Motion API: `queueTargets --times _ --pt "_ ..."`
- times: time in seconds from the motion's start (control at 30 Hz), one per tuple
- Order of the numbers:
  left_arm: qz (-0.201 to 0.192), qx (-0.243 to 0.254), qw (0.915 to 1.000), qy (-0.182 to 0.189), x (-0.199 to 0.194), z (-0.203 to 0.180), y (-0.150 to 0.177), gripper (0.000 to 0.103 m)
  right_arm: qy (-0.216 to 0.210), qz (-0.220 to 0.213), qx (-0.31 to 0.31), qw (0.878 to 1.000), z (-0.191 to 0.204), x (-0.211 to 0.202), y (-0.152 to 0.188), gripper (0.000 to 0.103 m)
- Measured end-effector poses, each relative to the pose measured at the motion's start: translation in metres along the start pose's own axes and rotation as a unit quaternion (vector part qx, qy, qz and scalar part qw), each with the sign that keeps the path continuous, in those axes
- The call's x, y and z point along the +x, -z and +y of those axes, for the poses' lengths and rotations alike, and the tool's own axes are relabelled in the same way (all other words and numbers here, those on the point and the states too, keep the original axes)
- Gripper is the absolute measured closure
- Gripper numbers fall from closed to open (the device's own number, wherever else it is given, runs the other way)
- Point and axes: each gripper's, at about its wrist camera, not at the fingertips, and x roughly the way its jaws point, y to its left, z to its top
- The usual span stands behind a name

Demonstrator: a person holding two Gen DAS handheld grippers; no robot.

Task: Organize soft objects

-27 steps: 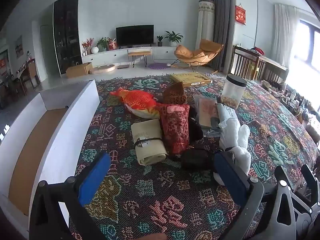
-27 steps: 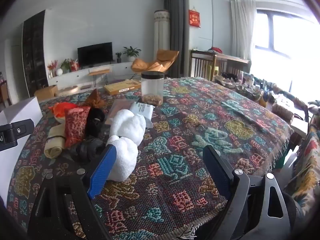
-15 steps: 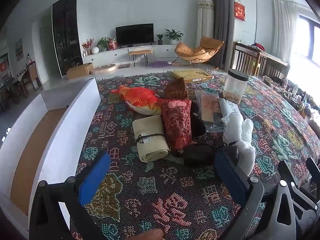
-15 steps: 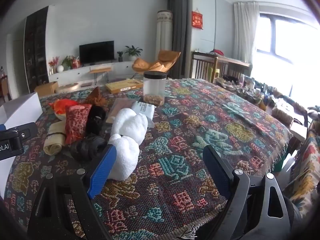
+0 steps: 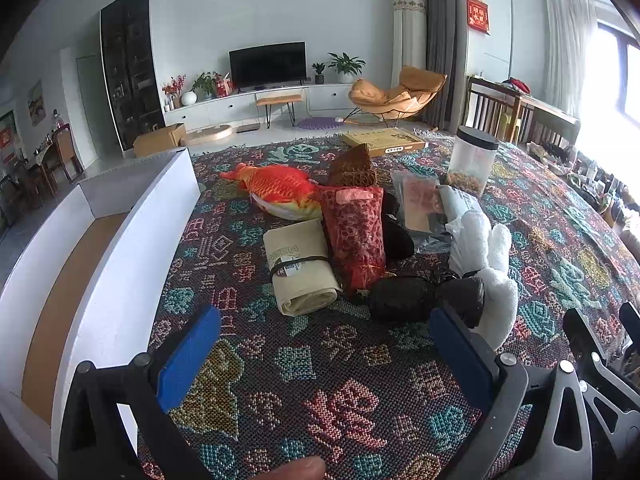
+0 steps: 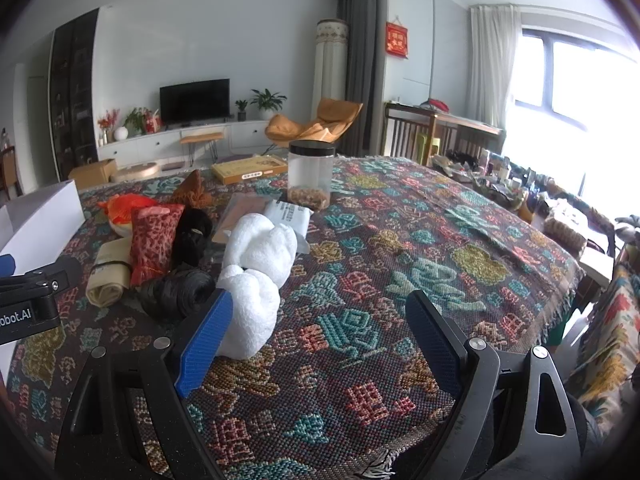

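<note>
A pile of soft things lies on the patterned tablecloth (image 5: 312,364): a rolled beige cloth (image 5: 298,266), a red patterned pouch (image 5: 354,236), an orange fish plush (image 5: 280,190), a black bundle (image 5: 424,298) and a white plush (image 5: 494,276). The white plush (image 6: 260,268) and the black bundle (image 6: 176,290) also show in the right wrist view. My left gripper (image 5: 324,356) is open and empty, short of the pile. My right gripper (image 6: 318,340) is open and empty, its left finger beside the white plush.
A white open box (image 5: 120,248) with a brown floor stands at the table's left edge. A clear jar with a black lid (image 5: 472,160), a flat yellow box (image 5: 384,142) and flat packets (image 5: 420,208) lie behind the pile. Clutter lines the right side (image 6: 560,208).
Both grippers have drawn back slightly and tilted; the pile sits a little farther up in both views. Nothing on the table moved.
</note>
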Motion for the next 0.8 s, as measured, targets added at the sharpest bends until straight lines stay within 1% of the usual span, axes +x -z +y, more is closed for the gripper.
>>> queueTargets --times 0.8 --pt "0.015 0.006 0.9999 -0.005 0.014 -0.001 0.013 0.000 0.002 0.001 -0.003 1.000 0.002 0.001 0.000 0.013"
